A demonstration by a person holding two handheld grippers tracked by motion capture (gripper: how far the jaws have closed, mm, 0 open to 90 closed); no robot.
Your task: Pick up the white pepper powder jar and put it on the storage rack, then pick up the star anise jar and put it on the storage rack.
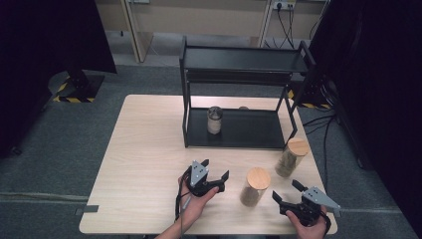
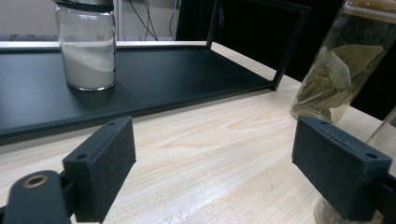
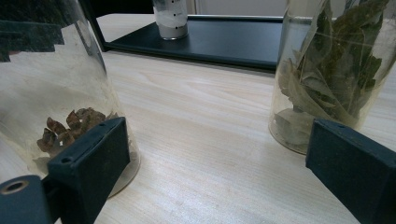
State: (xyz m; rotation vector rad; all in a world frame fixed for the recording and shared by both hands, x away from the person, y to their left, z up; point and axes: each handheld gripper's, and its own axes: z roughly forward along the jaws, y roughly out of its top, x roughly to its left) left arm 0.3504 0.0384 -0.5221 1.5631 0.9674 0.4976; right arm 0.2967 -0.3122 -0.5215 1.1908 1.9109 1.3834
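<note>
**Two open grippers flank a wood-lidded jar near the table's front edge**

At the near edge of the pale wooden table [image 1: 149, 149], the left gripper [image 1: 215, 177] and the right gripper [image 1: 286, 193] hang low over the surface, each held in a hand that comes in from the bottom of the high view. Both stand with jaws spread wide and nothing between the pads. The right gripper sits close to the table's front right corner; the left has bare wood to its left and ahead of it.

Between the two grippers stands the near jar [image 1: 256, 186], a clear glass jar with a round wooden lid and brown pieces at its bottom. It rests upright just right of the left gripper's jaws and just left of the right gripper's, touched by neither. In the right gripper view it rises behind that gripper's left-hand pad.

Farther back, near the table's right edge, a second wood-lidded jar [image 1: 291, 157] holds dried leaves and stands just in front of the rack's right corner. An open strip of tabletop runs between the two jars.

Beyond, a black two-tier rack [image 1: 239, 59] takes up the table's far middle. On its lower shelf stands a metal-lidded jar [image 1: 214, 120] of white powder, with free shelf to its right.
</note>
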